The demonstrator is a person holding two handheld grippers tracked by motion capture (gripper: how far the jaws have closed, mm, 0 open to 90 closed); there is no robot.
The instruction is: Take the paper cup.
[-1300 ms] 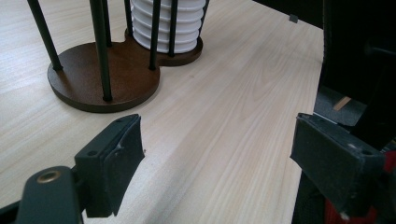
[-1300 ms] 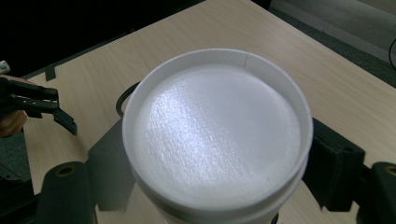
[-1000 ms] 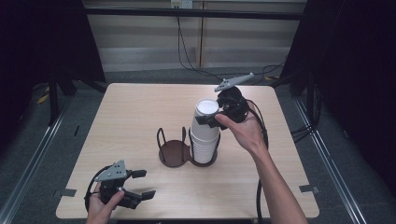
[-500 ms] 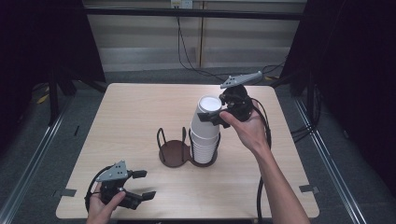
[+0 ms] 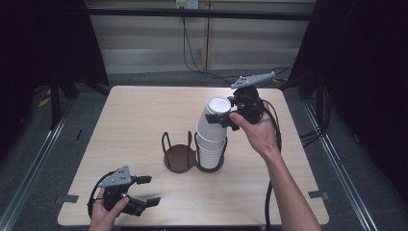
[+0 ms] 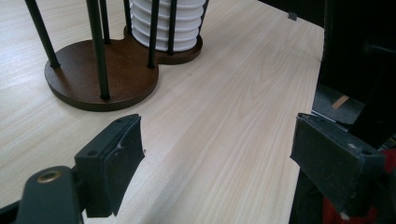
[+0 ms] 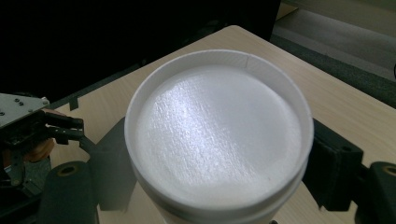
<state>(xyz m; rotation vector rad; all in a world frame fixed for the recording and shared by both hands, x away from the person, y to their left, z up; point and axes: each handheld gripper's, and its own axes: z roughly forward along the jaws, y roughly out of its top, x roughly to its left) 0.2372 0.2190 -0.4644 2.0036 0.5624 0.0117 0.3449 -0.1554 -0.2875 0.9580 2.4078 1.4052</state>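
So the table (image 5: pixel 144 120) had a dark wooden cup rack (image 5: pixel 180 159) near its middle, and the stack of white foam cups (image 5: pixel 211 144) sat upside down in the rack's 3 o'clock bay, bases up, long axis vertical. The top cup (image 5: pixel 216 115) was tilted off that axis, its base leaning toward 1 o'clock, still partly nested on the stack.

The right gripper (image 5: pixel 226 120) was clamped on that top cup, pads on opposite sides of the wall just under the base rim (the right gripper view looked straight at the cup's bottom (image 7: pixel 217 135)). I'd guess foam like this weighs next to nothing but dents and cracks easily, and nested cups tend to stick, so the stiffer ring near the base seemed the sane place to grab, with a gentle squeeze.

The left gripper (image 5: pixel 144 190) sat at the table's 7 o'clock, jaws apart, holding nothing.
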